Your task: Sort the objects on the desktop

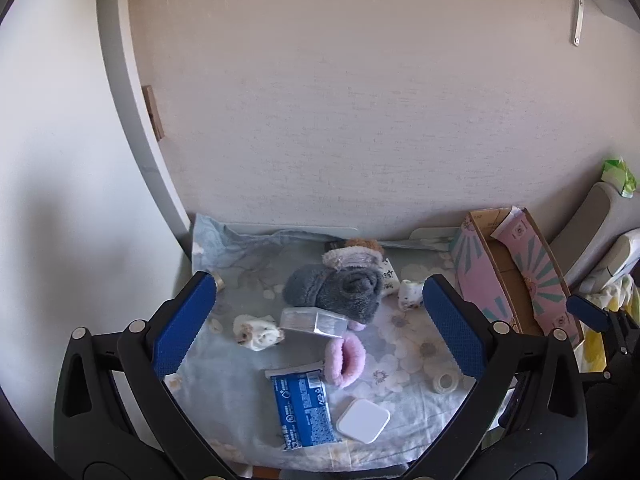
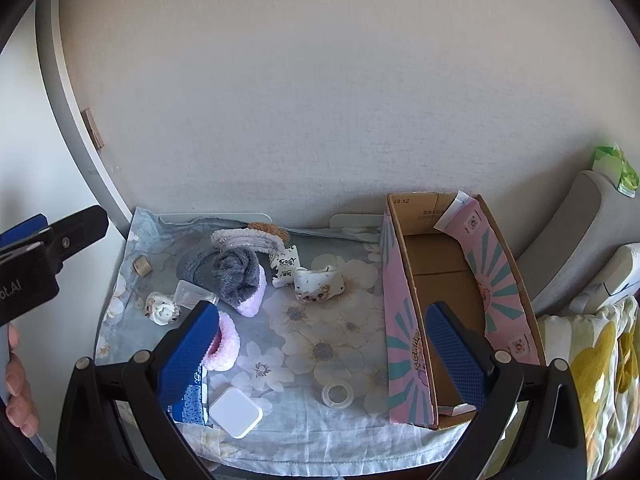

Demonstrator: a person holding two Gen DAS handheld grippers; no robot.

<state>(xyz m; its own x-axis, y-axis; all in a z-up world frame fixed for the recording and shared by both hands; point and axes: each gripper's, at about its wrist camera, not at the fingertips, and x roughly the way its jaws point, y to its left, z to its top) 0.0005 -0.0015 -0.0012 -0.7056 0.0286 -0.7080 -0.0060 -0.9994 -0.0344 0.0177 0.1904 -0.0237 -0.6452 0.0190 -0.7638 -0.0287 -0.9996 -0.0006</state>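
Left gripper (image 1: 319,322) spread wide, empty, above the cluttered table (image 1: 404,412). Right gripper (image 2: 322,344) likewise spread, grasping nothing, 1 of its fingers (image 2: 454,354) over the open pink box (image 2: 404,320). Grey sock (image 1: 334,288), pink sock (image 1: 346,358), blue packet (image 1: 304,410), white square case (image 1: 363,420), tape roll (image 2: 338,394) scattered left of the box.

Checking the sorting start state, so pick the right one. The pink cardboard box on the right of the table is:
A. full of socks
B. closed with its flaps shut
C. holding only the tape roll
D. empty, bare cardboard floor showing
D. The right wrist view looks down into the open pink cardboard box and shows only its bare brown floor; the tape roll lies outside it on the floral cloth, and the socks are still on the cloth too.
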